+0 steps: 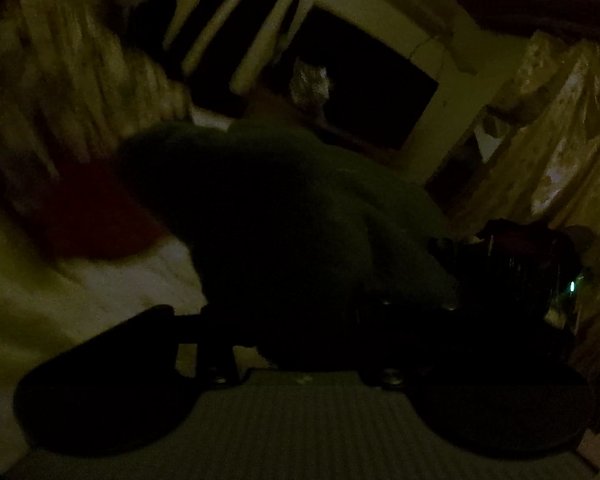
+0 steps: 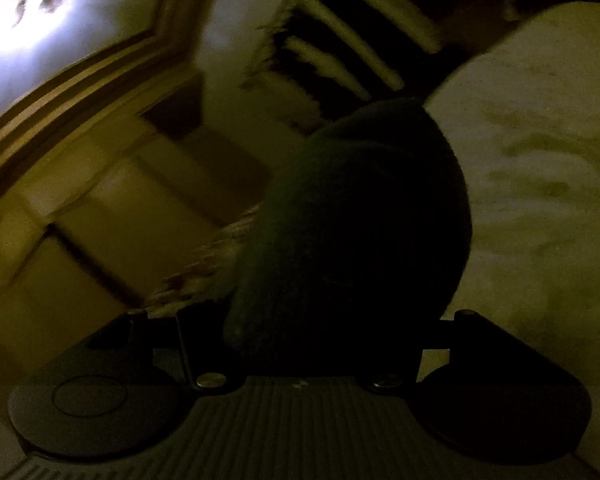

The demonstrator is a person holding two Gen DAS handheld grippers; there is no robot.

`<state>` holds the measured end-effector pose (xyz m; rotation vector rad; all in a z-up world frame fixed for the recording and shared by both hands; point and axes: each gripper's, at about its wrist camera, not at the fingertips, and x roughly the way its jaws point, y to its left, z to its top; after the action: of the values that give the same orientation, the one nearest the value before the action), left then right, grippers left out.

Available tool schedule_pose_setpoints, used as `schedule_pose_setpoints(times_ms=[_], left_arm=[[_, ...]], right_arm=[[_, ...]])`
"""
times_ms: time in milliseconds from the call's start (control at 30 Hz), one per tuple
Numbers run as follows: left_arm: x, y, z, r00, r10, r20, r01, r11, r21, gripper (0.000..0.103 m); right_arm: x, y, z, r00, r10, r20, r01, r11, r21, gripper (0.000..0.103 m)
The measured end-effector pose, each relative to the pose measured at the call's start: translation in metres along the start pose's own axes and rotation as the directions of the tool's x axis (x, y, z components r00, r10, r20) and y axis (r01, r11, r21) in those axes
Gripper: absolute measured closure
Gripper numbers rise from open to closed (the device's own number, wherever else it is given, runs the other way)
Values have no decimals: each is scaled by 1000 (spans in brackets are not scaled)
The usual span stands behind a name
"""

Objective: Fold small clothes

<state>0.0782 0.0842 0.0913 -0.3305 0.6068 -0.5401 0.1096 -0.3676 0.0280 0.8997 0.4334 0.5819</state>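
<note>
The scene is very dark and blurred. In the left wrist view a dark green garment (image 1: 284, 216) bulges up right in front of the camera and covers my left gripper (image 1: 300, 320); the fingers are hidden under the cloth. In the right wrist view the same dark green garment (image 2: 356, 232) hangs over my right gripper (image 2: 324, 332), hiding its fingers too. Both grippers seem lifted off the pale bed sheet (image 2: 540, 184). The second gripper's dark body (image 1: 520, 264) shows at the right of the left wrist view.
A pale sheet (image 1: 60, 300) with a red cloth patch (image 1: 96, 216) lies at the left. A golden curtain (image 1: 560, 128) hangs at right. A dark window or opening (image 1: 364, 80) and a barred frame (image 2: 340, 40) stand behind. Wooden panelling (image 2: 100, 184) is at left.
</note>
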Motion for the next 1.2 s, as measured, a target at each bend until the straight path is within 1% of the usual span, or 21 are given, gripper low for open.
schedule_pose_setpoints(times_ms=[133, 267, 333, 400, 500, 533, 567, 667, 700, 767, 800, 833, 867, 900, 933, 967, 1000, 1067, 1133, 1167, 1200], left_arm=[[-133, -23, 12, 984, 118, 132, -130, 987, 91, 62], [-243, -14, 12, 936, 260, 238, -282, 957, 65, 61], [-292, -3, 10, 898, 343, 275, -362, 932, 21, 61], [-332, 12, 2, 848, 435, 302, -444, 895, -43, 59], [-379, 42, -18, 786, 546, 291, -528, 837, -142, 59], [-385, 52, -24, 775, 569, 275, -546, 822, -162, 59], [-391, 66, -32, 770, 587, 250, -554, 810, -192, 58], [-387, 118, -55, 766, 628, 140, -569, 763, -306, 58], [-384, 132, -63, 755, 645, 118, -579, 740, -342, 55], [-385, 145, -73, 739, 664, 114, -593, 722, -356, 45], [-386, 150, -77, 743, 659, 117, -583, 722, -372, 31], [-387, 155, -80, 740, 664, 108, -584, 715, -385, 5], [-387, 158, -82, 724, 684, 92, -607, 695, -386, 0], [-386, 161, -85, 722, 686, 90, -615, 695, -372, 0], [-388, 161, -86, 734, 673, 91, -602, 707, -370, 0], [-389, 158, -86, 737, 670, 91, -600, 710, -369, 0], [-390, 153, -85, 731, 676, 91, -613, 709, -348, 0], [-394, 149, -81, 698, 711, 83, -665, 687, -294, 0], [-406, 132, -78, 641, 761, 96, -725, 642, -249, 0], [-415, 117, -77, 611, 784, 110, -750, 618, -235, 0], [-427, 99, -73, 571, 809, 139, -779, 588, -216, 0]], right_arm=[[11, 80, -11, 980, 173, -94, -174, 985, 3, 6], [54, 163, -38, 911, 362, -199, -371, 929, -9, 6], [83, 198, -53, 870, 425, -252, -443, 897, -17, 6], [119, 231, -81, 819, 487, -304, -504, 863, 27, 6], [165, 258, -125, 747, 551, -371, -568, 820, 73, 6], [183, 264, -140, 720, 561, -408, -581, 809, 87, 6], [200, 266, -157, 709, 563, -425, -584, 806, 94, 6], [238, 261, -200, 720, 515, -465, -566, 823, 35, 6], [246, 259, -210, 734, 486, -475, -557, 831, -11, 6], [264, 249, -228, 721, 461, -518, -560, 827, -43, 1], [268, 245, -230, 722, 455, -521, -559, 828, -51, 0], [265, 243, -232, 727, 451, -517, -552, 832, -50, 0], [268, 239, -230, 733, 448, -511, -538, 843, -32, 0], [267, 238, -227, 734, 442, -516, -524, 851, -16, 0], [265, 236, -224, 731, 439, -522, -519, 855, -10, 0], [263, 238, -219, 728, 429, -535, -520, 854, -23, 0], [258, 238, -218, 728, 418, -543, -521, 853, -42, 0], [240, 238, -204, 745, 389, -542, -515, 852, -96, 0], [232, 242, -194, 758, 348, -552, -508, 845, -165, 0], [222, 246, -185, 782, 314, -539, -493, 840, -227, 0], [212, 249, -183, 801, 297, -521, -486, 830, -275, 0]])
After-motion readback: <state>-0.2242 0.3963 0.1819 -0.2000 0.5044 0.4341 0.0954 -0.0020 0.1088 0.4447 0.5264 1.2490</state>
